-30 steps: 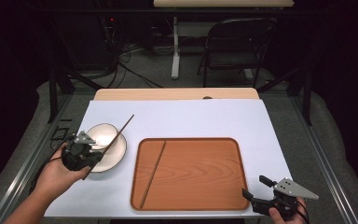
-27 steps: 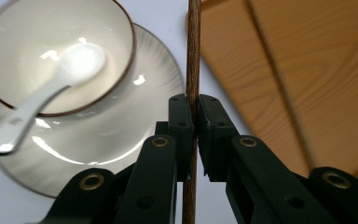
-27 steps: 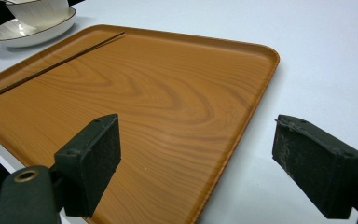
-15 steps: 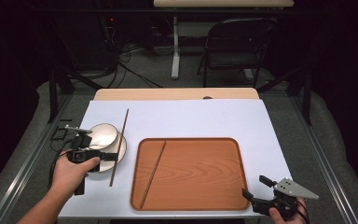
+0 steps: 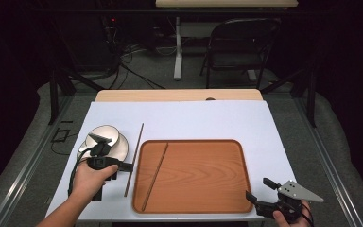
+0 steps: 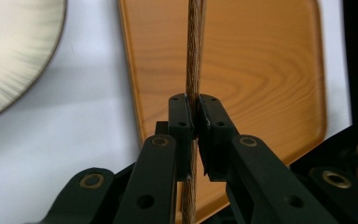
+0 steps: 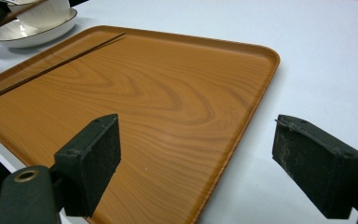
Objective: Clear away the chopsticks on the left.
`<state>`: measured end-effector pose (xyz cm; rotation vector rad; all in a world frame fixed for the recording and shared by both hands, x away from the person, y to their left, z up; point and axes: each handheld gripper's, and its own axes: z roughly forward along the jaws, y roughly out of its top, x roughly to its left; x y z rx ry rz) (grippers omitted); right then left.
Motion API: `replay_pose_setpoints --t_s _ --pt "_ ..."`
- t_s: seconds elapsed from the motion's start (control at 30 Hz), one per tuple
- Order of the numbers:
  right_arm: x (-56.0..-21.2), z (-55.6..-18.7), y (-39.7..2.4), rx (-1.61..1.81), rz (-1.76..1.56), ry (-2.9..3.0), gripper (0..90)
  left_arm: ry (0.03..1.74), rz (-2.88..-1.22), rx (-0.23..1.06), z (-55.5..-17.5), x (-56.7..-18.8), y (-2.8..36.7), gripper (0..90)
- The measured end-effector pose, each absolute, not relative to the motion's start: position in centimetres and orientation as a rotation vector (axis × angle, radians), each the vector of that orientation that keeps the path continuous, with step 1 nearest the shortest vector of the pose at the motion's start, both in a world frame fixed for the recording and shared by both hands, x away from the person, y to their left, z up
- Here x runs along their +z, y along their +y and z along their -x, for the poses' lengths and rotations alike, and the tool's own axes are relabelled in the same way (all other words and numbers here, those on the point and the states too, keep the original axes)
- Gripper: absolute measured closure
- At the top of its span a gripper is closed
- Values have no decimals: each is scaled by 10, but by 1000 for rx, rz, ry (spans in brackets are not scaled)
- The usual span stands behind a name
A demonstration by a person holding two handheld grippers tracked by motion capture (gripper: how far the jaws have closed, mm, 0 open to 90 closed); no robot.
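My left gripper (image 5: 125, 166) is shut on a thin brown chopstick (image 5: 135, 156), held between the white bowl (image 5: 105, 140) and the left rim of the wooden tray (image 5: 227, 156). In the left gripper view the chopstick (image 6: 195, 51) runs straight up between the pressed pads, above the tray (image 6: 270, 65). A second chopstick (image 5: 156, 174) lies inside the tray along its left side, also seen as the chopstick (image 7: 51, 67) in the right gripper view. My right gripper (image 5: 259, 191) stands open at the tray's near right corner, nothing between its jaws (image 7: 196, 163).
The white table (image 5: 194, 120) has free room behind and right of the tray. A wooden board (image 5: 179, 95) lies at the far edge. A folding chair (image 5: 238, 47) and a table leg stand on the floor beyond.
My left hand has carried the chopstick off the bowl, rightward and down toward the tray's left rim, turning it nearly parallel to the tray's side. The right gripper has stayed put.
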<state>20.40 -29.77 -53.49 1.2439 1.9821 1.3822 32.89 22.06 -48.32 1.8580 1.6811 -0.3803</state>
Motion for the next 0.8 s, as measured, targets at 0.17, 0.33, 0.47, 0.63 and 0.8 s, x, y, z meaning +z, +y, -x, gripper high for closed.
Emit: replay_pose_setpoints --t_s 0.17,0.33,0.47,0.63,0.8 --pt "-535 -204 -298 1384 -1244 1982 148 1714 -1903 -444 -328 -500 208 841" --pt "-535 -204 -298 1384 -1241 1982 148 1725 -1935 -469 -328 -512 201 841" --pt "-535 -204 -298 1385 -1242 1982 148 1742 -1938 -490 -331 -520 198 841" --pt "-535 -204 -298 1387 -1242 1982 148 1757 -1929 -487 -333 -526 193 841" --pt "-535 -204 -298 1389 -1241 1981 148 1766 -1931 -473 -332 -532 188 841"
